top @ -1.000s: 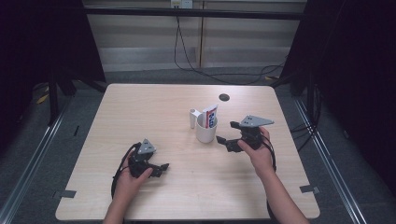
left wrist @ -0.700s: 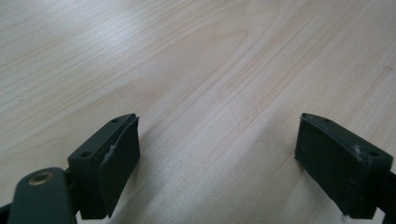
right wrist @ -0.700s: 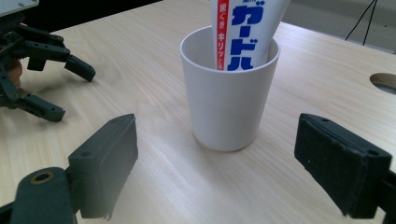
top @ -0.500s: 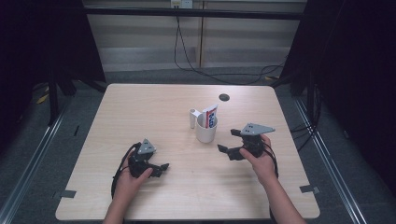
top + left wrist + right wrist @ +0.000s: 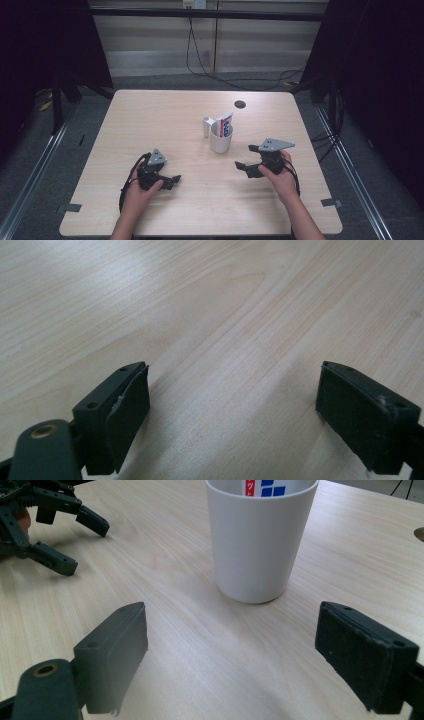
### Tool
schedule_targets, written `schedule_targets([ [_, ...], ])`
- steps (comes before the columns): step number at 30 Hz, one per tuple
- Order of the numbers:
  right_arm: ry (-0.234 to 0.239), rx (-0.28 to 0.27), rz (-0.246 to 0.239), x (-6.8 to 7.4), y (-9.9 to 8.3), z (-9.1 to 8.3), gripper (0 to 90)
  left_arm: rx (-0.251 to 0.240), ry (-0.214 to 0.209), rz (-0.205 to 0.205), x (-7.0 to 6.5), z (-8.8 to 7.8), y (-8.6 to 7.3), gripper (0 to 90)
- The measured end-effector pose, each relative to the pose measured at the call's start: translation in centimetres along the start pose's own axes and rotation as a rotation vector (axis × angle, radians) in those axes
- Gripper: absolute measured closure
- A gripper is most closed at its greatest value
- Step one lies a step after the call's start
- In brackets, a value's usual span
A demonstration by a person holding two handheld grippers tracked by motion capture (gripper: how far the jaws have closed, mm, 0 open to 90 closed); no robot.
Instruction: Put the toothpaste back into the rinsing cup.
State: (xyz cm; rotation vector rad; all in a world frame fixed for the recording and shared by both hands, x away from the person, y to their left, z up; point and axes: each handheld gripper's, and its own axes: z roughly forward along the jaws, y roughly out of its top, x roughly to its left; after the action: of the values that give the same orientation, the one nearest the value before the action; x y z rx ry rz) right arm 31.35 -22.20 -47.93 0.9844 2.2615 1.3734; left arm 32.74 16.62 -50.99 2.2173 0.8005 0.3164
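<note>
The right hand-held gripper (image 5: pixel 247 159), jaws spread and empty, has drawn back from the white cup (image 5: pixel 220 140), now standing ahead of it on the table (image 5: pixel 150 115), suggesting a finished placement; the left hand-held gripper (image 5: pixel 172 181) rests spread too.

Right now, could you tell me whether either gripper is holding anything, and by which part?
Nothing is held: the left gripper and right gripper both stand open over bare table.

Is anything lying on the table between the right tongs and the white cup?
Nothing: in the right gripper view, only bare wood separates the open right tongs from the white cup.
</note>
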Motion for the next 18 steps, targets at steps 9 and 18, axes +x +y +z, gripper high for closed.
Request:
schedule_targets([
  [9,0.007,0.025,-0.003,0.1,-0.9,-0.3,13.4,0.0,0.001,0.0,0.0,0.0,0.0,14.0],
  [18,0.023,0.054,-0.003,0.0,-1.8,-0.6,13.4,0.0,0.005,0.003,0.0,0.0,0.0,13.9],
])
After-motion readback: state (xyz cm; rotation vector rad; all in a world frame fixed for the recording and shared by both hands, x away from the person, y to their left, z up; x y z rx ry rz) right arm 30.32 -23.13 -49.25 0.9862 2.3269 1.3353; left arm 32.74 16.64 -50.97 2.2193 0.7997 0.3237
